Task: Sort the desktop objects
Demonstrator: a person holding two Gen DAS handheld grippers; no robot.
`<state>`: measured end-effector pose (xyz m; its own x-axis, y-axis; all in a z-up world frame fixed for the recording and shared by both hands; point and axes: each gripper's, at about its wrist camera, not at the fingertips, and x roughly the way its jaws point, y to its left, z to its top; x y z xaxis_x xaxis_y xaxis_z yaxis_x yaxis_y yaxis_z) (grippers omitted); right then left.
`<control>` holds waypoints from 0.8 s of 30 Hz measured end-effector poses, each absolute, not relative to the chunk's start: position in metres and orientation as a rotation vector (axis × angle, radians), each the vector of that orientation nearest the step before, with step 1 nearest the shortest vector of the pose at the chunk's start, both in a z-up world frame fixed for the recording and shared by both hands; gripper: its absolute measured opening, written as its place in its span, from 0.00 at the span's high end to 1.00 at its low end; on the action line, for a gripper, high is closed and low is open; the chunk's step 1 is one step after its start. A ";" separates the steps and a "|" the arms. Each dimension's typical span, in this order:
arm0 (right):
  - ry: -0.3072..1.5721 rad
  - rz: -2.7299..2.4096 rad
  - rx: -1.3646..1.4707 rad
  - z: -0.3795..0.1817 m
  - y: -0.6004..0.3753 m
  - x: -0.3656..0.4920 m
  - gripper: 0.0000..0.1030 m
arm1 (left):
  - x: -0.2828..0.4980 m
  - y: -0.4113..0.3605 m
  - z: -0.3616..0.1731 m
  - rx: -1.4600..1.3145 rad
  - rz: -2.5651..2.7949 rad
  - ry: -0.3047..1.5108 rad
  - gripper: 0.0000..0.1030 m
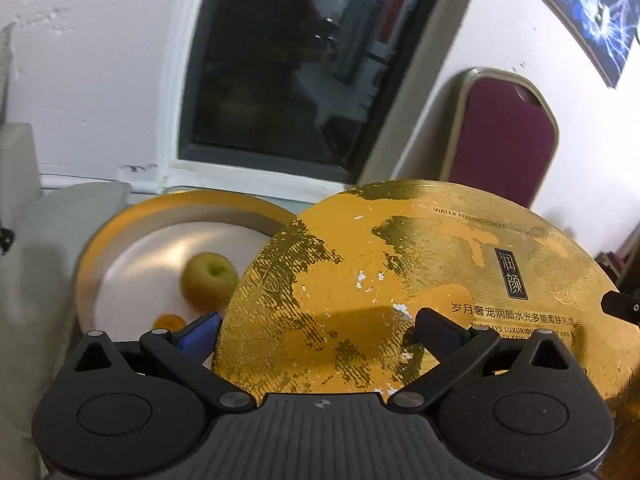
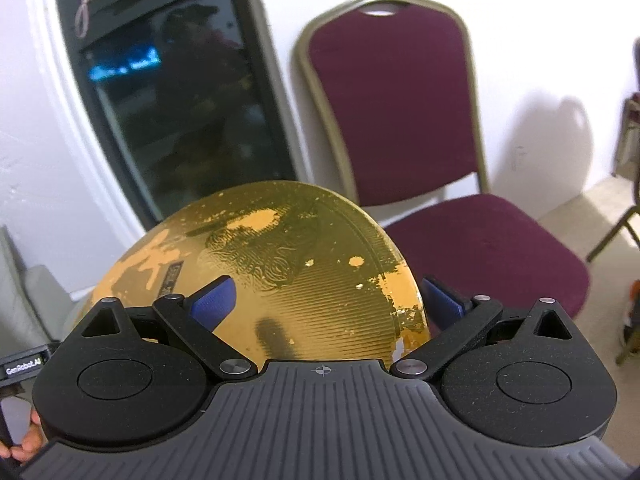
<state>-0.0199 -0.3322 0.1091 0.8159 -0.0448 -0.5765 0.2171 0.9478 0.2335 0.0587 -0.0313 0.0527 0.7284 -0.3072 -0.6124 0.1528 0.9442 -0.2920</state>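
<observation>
Round gold foil-printed lid (image 1: 400, 280) tilted across the left claw (image 1: 318, 334), covering half the gold-rimmed white round box (image 1: 132, 248), open gap over green apple (image 1: 210, 280) at its left

The desk itself is almost fully hidden. In the left wrist view a round gold box (image 1: 96, 248) with a white inside stands open on it. Whether the gold lid (image 1: 400, 288) in front touches the desk, I cannot tell. In the right wrist view a maroon chair (image 2: 460, 208) stands on the pale floor (image 2: 592, 216).
</observation>
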 end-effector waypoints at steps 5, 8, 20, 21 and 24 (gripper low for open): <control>0.612 -0.227 0.302 0.108 -0.345 -0.034 0.02 | 0.057 -0.047 0.046 -0.230 -0.297 0.753 0.02; 0.629 -0.263 0.289 0.106 -0.348 -0.038 0.02 | 0.056 -0.052 0.039 -0.234 -0.310 0.785 0.02; 0.682 -0.315 0.297 0.092 -0.353 -0.047 0.02 | 0.053 -0.056 0.018 -0.251 -0.317 0.852 0.02; 0.685 -0.317 0.297 0.091 -0.353 -0.048 0.02 | 0.052 -0.056 0.017 -0.252 -0.317 0.855 0.02; 0.693 -0.323 0.299 0.090 -0.353 -0.049 0.02 | 0.052 -0.056 0.015 -0.255 -0.318 0.862 0.02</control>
<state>-0.0485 -0.3533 0.0901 0.7236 -0.1903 -0.6635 0.3859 0.9085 0.1602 0.0524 -0.0563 0.0145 0.6091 -0.3740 -0.6994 0.1705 0.9229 -0.3451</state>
